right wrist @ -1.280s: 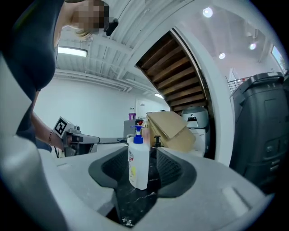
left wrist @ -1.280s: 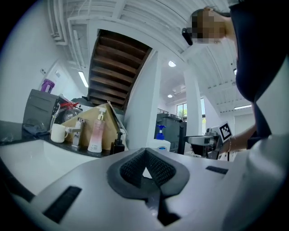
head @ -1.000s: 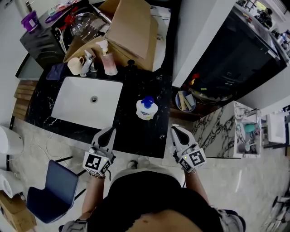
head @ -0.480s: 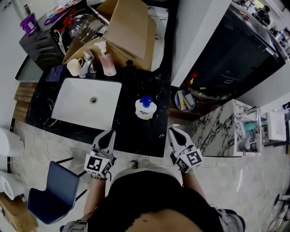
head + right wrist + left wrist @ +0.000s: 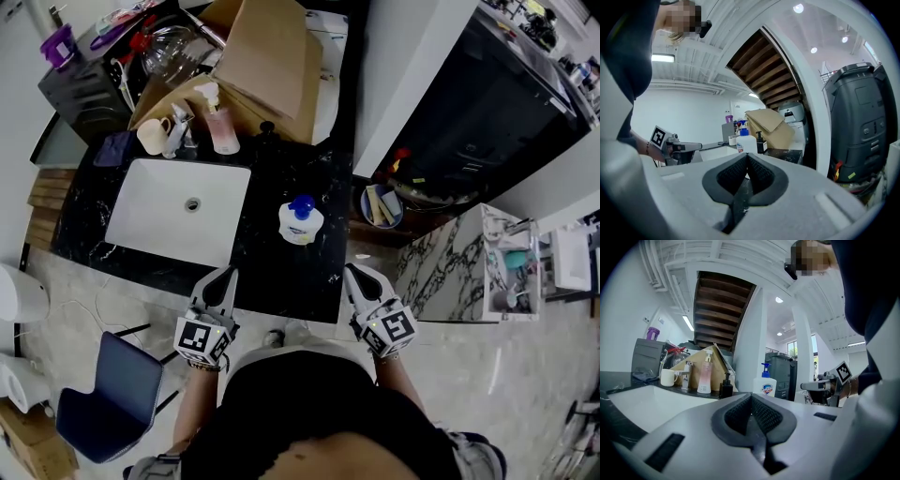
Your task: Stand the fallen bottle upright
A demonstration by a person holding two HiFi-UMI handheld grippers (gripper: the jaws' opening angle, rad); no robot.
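Sink: a white rectangular basin (image 5: 141,220) is sunk into the left part of the black marble desk (image 5: 281,277).
Back of the sink: a cream mug (image 5: 152,138), a chrome tap (image 5: 178,131) and a pink pump bottle (image 5: 223,131) stand in a row, with a small black pump bottle (image 5: 267,131) just to their right.
Left gripper: my left gripper (image 5: 228,274) hovers at the near edge of the desk, pointing over it. Its dark ribbed fingers (image 5: 733,418) are clenched together with nothing between them.
Cardboard box: a brown cardboard box (image 5: 272,56) with open flaps sits at the back of the desk.
Bottle: the white plastic bottle with a blue pump cap (image 5: 301,223) stands upright on the desk, right of the sink. It is ahead of both grippers, between their lines and apart from each.
Right gripper: my right gripper (image 5: 352,272) hangs at the desk's near right corner. Its fingers (image 5: 724,180) are pressed together and empty.
Beside the desk: a round blue tub (image 5: 382,208) sits lower down to the right.
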